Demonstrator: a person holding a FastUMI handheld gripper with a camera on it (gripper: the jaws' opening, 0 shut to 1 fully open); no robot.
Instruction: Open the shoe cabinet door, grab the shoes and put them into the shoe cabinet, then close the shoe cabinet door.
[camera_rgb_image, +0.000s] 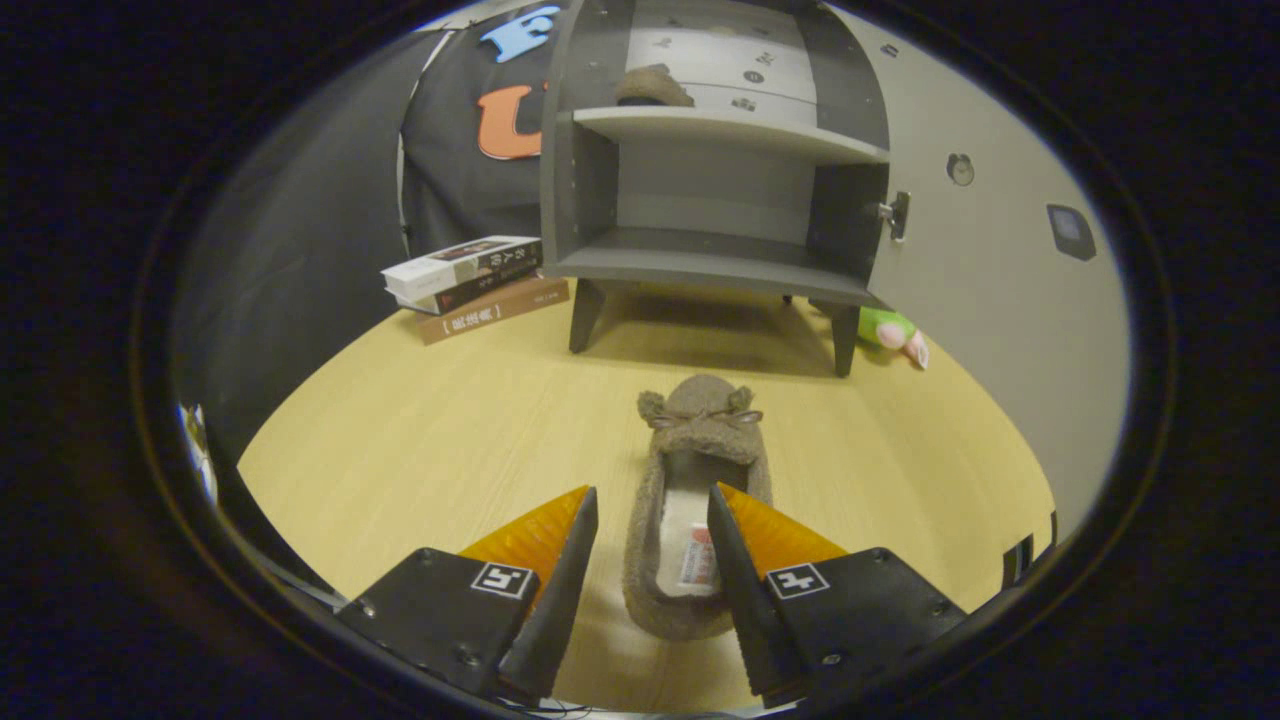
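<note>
**Grab 2nd slipper – approach**

Hand-held gripper (652, 505) spread wide, not clamped; slipper (693, 500) lying on bench (420, 440) between fingers, right finger over its opening, left finger clear of its left wall. Cabinet (715, 150) beyond, door (990, 260) swung open, one slipper already on upper shelf (730, 130). Best: lower, straddle left side wall near heel, close firmly; soft plush, likely to sag.
</note>
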